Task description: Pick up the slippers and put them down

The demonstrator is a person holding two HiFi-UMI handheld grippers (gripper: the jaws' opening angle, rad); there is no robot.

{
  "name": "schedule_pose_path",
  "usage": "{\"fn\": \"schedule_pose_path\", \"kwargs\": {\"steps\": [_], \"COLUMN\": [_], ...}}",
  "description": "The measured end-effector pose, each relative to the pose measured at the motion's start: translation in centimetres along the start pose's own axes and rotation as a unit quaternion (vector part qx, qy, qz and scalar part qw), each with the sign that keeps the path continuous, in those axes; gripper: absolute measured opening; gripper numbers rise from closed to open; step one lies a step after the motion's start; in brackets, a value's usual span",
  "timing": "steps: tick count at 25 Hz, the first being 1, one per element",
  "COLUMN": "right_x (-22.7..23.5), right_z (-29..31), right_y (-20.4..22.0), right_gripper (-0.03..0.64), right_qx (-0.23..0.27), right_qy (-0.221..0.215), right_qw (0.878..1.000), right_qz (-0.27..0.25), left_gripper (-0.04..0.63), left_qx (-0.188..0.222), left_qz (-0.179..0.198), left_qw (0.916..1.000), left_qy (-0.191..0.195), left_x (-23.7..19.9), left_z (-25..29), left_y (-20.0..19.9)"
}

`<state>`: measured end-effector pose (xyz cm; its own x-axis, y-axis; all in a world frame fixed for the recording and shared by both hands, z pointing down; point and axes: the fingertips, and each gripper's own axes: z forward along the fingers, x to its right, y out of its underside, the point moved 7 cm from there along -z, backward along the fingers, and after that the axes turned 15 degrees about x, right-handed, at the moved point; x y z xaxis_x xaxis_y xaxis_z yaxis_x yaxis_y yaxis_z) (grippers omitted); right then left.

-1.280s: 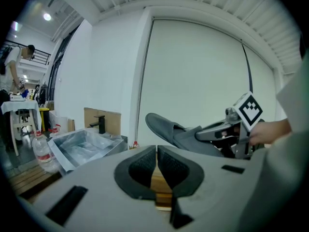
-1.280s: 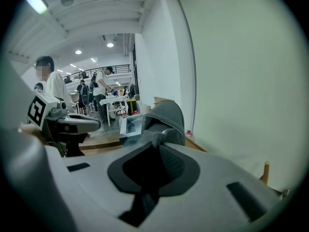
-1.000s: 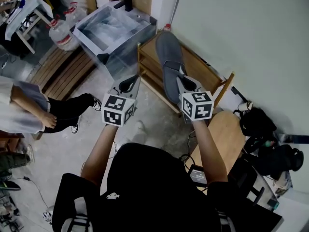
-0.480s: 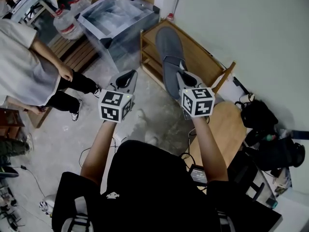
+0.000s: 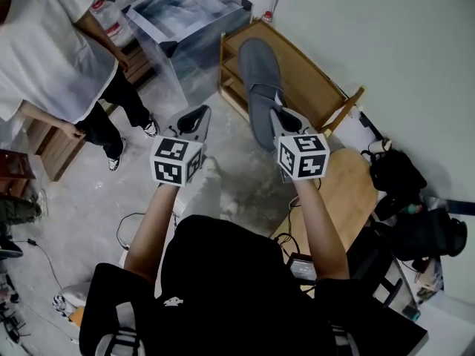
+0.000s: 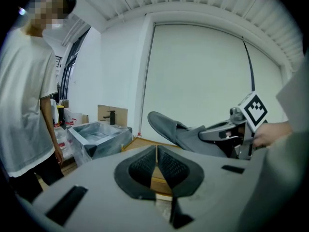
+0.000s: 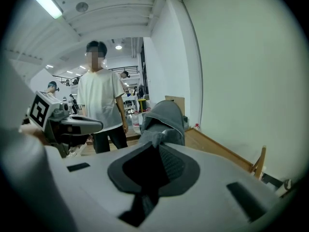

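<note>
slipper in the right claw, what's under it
The grey slipper, pinched in the right claw, hangs above a wooden rack. The stretch of rack directly beneath it is covered by the slipper itself.

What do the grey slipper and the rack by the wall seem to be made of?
The grey slipper looks like felt or suede-like fabric: matte, no shine, folding softly at the heel. The rack appears to be light wood, smooth, perhaps varnished: warm tan colour, squared rails.
</note>
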<state>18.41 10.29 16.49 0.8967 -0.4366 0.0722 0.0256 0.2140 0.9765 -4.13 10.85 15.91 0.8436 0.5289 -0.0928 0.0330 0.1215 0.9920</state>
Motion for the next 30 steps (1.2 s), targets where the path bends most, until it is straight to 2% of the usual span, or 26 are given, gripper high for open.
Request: {"fn": "schedule_pose_path", "kwargs": {"steps": [14,22,27,30], "right_x": [-1.6,-2.5,-3.1,-3.4], "right_z": [0.8,4.3,6.4,8.0], "right_y": [3.6,6.1,7.6,9.5], "right_gripper": [0.018,0.018,0.018,0.018], "right_qx": [-0.035,-0.063,-0.072,-0.078], "right_qy": [-0.013,-0.011,-0.016,-0.022], "right_qw": [0.999,0.998,0.997,0.996], "right_qz": [0.009,0.02,0.02,0.022], "left_gripper": [0.012,0.012,0.012,0.012], "left_qx": [-0.025,-0.067,-0.056,-0.062], "left_qz": [-0.012,-0.012,-0.001,-0.003], "left_qw": [0.9996,0.9977,0.9985,0.9981], "left_qy": [-0.005,0.005,0.001,-0.004], "left_x": [-1.2,-4.4,-6.9,-8.1], "left_z": [-0.1,0.7,1.8,2.2], "left_y": [3.0,5.7,7.9,9.5]}}
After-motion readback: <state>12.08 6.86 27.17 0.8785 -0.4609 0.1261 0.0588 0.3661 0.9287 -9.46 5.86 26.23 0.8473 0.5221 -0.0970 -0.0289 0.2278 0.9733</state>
